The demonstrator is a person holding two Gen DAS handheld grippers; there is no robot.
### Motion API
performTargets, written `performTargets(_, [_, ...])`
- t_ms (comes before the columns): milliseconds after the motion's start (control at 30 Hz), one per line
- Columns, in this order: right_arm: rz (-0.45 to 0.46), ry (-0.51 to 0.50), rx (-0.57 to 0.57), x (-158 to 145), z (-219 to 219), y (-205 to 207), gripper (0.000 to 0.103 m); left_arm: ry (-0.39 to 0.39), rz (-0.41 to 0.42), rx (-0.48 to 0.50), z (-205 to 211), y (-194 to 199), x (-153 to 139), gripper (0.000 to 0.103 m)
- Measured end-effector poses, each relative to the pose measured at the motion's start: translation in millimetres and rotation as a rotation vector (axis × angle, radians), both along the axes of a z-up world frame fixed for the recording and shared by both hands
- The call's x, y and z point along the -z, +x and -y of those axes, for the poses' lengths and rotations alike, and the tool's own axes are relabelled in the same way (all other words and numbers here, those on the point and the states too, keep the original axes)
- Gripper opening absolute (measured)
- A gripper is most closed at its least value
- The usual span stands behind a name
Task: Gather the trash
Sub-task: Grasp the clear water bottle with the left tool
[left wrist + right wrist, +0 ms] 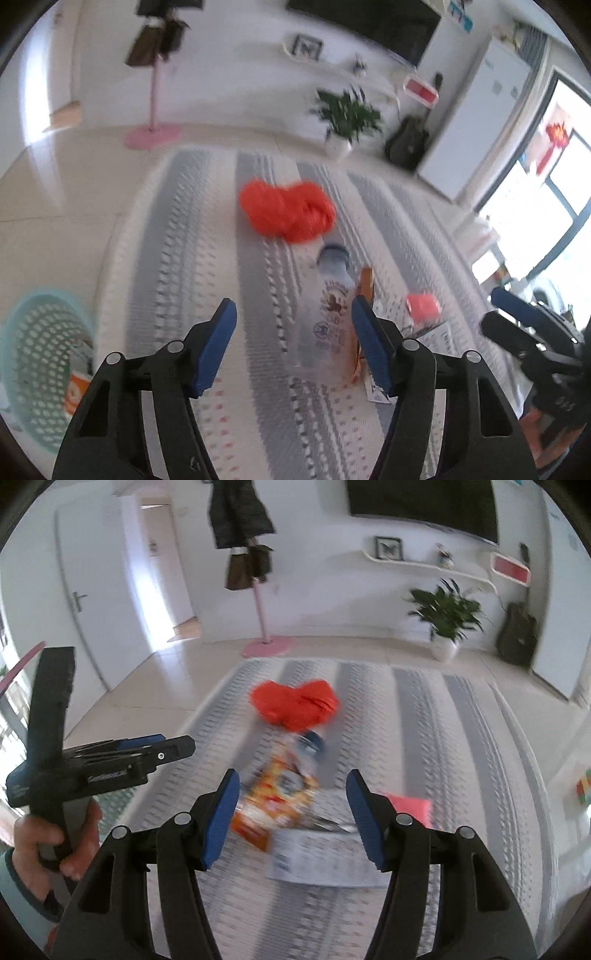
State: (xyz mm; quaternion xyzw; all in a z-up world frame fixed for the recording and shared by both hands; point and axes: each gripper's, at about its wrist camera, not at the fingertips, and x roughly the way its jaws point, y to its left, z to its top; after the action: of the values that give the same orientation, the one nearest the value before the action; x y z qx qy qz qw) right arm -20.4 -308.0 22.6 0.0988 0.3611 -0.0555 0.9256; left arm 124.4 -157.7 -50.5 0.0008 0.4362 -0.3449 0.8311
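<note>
Trash lies on a grey-and-white striped rug (184, 258). A crumpled red plastic bag (286, 210) lies farthest; it also shows in the right wrist view (293, 703). A clear plastic bottle with a blue cap (330, 314) lies in front of it. An orange snack wrapper (275, 801), a white printed paper (317, 860) and a small pink packet (412, 806) lie nearer. My left gripper (293, 332) is open and empty above the rug, its right finger beside the bottle. My right gripper (291, 805) is open and empty above the wrapper and paper.
A teal mesh basket (40, 362) with some items inside stands on the floor left of the rug. A pink coat stand (264, 642), a potted plant (445, 627) and a guitar (517, 635) stand along the far wall. The left gripper also shows in the right wrist view (110, 760).
</note>
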Motion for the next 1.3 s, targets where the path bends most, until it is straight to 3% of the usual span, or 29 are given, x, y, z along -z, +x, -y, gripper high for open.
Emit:
performTargets(233, [-0.102,0.069,0.056,50,51,12,0.054,0.085,-0.099,0.069,43,19,48,0.059])
performTargets(500, [-0.223,0.165,0.067,94,83,25,0.054,0.114,-0.141,0.086,62,25,62,0.061])
performTargets(667, [-0.242,0.162,0.004,91,67,2,0.054,0.107,-0.159,0.071,46,19,57,0.05])
performTargets(900, [-0.285,0.216,-0.116,94,35,-28,0.054,0.141,-0.141,-0.002,10,13,49,0.046])
performTargets(1033, [-0.281,0.153,-0.239,86,-2,-36,0.055,0.172,-0.121,-0.015,-6,10,46,0.046])
performTargets(1067, [-0.274,0.134,-0.253,84,-7,-35,0.057,0.18,-0.105,-0.001,-4,11,44,0.046])
performTargets(1133, [-0.252,0.089,-0.266,77,-17,-29,0.073,0.205,-0.08,0.02,3,14,43,0.05])
performTargets(1300, [-0.23,0.023,-0.353,77,-32,-6,0.079,0.187,-0.095,0.098,26,33,46,0.051])
